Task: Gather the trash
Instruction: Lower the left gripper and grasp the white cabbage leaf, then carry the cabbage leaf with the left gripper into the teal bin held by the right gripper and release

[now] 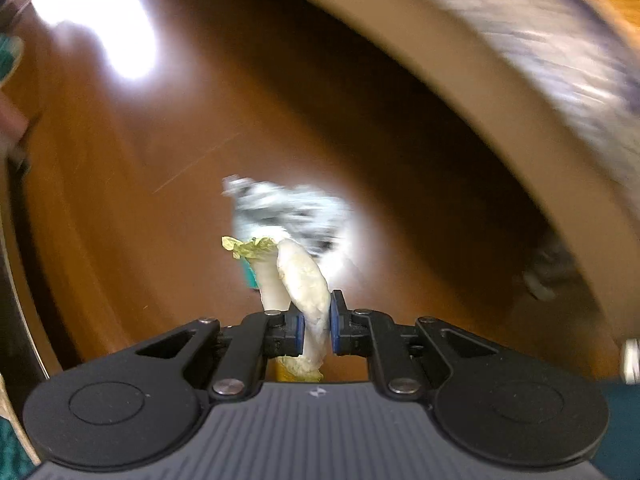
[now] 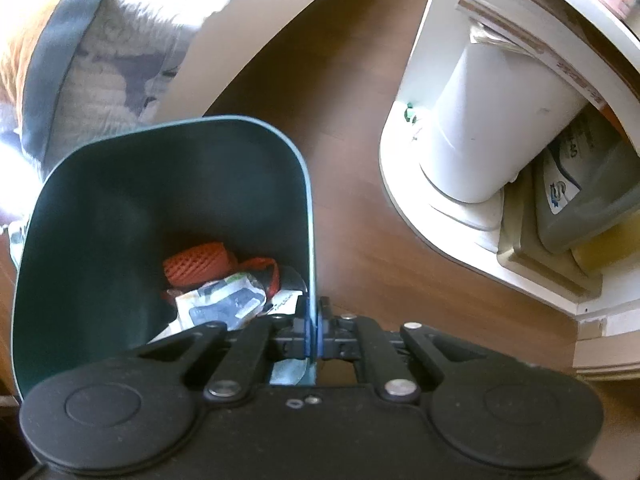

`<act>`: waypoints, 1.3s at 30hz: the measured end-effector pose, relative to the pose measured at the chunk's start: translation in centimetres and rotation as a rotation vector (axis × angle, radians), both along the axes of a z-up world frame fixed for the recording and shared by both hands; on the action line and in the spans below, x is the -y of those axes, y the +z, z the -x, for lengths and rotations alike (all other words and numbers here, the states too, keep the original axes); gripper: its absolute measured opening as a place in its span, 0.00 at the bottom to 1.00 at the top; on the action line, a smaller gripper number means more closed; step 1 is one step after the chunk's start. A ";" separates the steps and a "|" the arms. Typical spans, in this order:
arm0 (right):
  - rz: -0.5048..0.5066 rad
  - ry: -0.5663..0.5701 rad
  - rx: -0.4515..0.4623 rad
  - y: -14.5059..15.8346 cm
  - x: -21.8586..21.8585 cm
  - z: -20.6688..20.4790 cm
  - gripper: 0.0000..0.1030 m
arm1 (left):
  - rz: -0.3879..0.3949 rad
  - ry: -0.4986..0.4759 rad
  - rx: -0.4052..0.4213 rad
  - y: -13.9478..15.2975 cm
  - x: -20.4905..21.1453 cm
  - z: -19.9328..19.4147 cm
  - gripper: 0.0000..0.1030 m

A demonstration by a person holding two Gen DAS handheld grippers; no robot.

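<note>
Here, a pale wad of crumpled trash [image 1: 306,280] is pinched between the blue pads of the left gripper [image 1: 316,330], the fingers closed on its lower part so that its upper end, with a yellow-green scrap [image 1: 250,248] beside it, juts forward over the wooden floor [image 1: 160,200]. A blurred white-and-grey crumpled piece [image 1: 288,210] is seen just beyond the held wad — whether it belongs to the held bundle or lies on the floor cannot be told from the smeared picture. To the right, a beige edge topped by patterned bedding [image 1: 540,40] curves across the view.

In the right wrist view, the right gripper [image 2: 314,330] is clamped on the near right wall of a dark green bin [image 2: 120,200], one finger inside and one outside the thin rim. The bin is presumably held this way so that its open mouth can be carried along and presented to whatever is picked up. Inside, at the bottom, an orange net [image 2: 196,262] and crumpled printed wrappers [image 2: 220,300] are already collected. Farther right, a white shelf unit [image 2: 400,184] holding a white cylindrical container [image 2: 492,120] and grey boxes [image 2: 580,192] stands on the floor.

The wad is judged to be on its way to the bin; the bin does not show in the left view, so the gap between them cannot be gauged.
</note>
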State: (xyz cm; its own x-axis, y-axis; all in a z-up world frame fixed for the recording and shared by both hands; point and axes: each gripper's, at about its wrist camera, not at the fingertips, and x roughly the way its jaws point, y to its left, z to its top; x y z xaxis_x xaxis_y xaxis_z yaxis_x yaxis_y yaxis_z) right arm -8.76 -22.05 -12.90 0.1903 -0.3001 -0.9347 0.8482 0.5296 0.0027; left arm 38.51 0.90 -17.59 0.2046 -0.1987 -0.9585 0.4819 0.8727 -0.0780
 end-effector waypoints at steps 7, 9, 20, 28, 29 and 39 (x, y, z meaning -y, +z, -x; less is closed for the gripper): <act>-0.016 -0.028 0.001 -0.5 0.2 0.8 0.02 | 0.112 -0.356 0.032 9.1 5.8 8.6 0.11; -0.024 -0.029 0.003 -0.4 0.0 0.8 0.02 | 0.154 -0.446 0.031 11.3 7.5 11.2 0.11; -0.018 0.010 -0.006 -0.1 -0.8 0.3 0.03 | 0.302 -0.890 -0.016 15.5 15.9 24.8 0.11; -0.013 0.049 0.011 0.4 -1.1 -0.2 0.04 | 0.199 -1.052 -0.073 9.9 19.9 30.7 0.11; -0.016 0.050 0.014 0.3 -1.1 -0.2 0.04 | 0.189 -1.071 -0.082 9.2 20.0 31.2 0.11; -0.036 0.050 0.014 -0.2 -0.6 -0.4 0.03 | 0.033 -1.164 -0.069 2.6 22.8 34.5 0.11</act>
